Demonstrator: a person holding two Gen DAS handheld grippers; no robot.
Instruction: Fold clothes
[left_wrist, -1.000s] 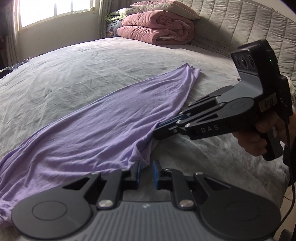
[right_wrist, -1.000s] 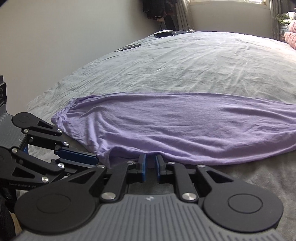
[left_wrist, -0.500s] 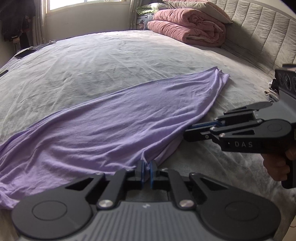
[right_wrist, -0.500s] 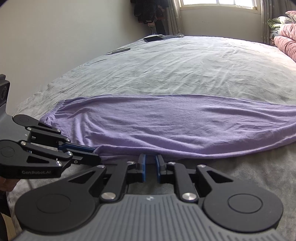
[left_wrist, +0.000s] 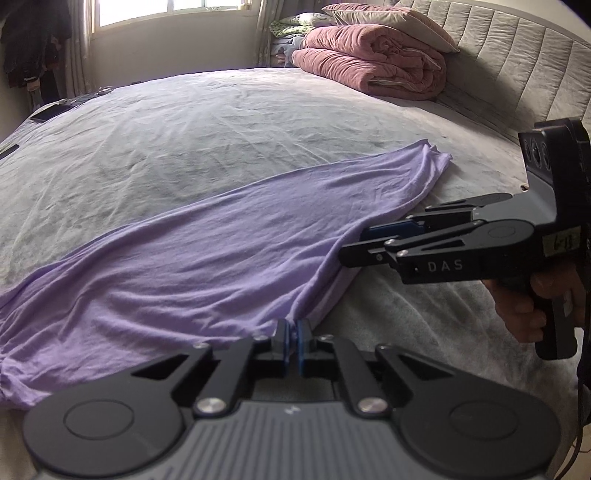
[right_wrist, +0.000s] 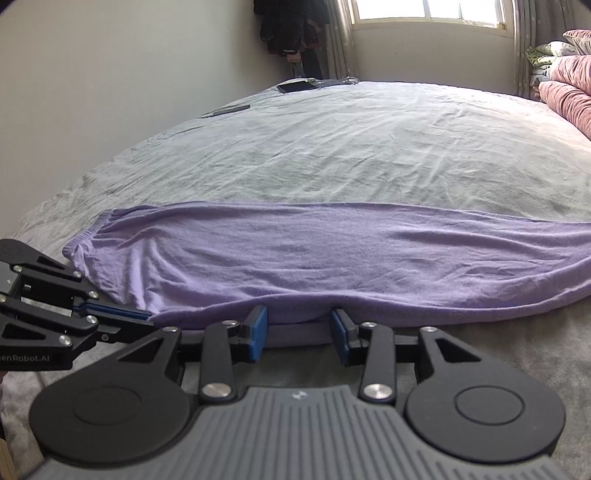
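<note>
At the bottom centre of the left wrist view, the left gripper (left_wrist: 291, 338) has its blue-padded fingers pressed together on the near hem of the long, thin lilac knit garment (left_wrist: 207, 254), lifting a small ridge of cloth. In the right wrist view, the right gripper (right_wrist: 298, 328) has its blue pads spread wide, empty, just in front of the same hem. The garment lies flat in a band across the wrinkled grey bedspread (right_wrist: 351, 147), with a folded pink quilt (left_wrist: 373, 70) by the padded headboard (left_wrist: 517, 70) at upper right.
</note>
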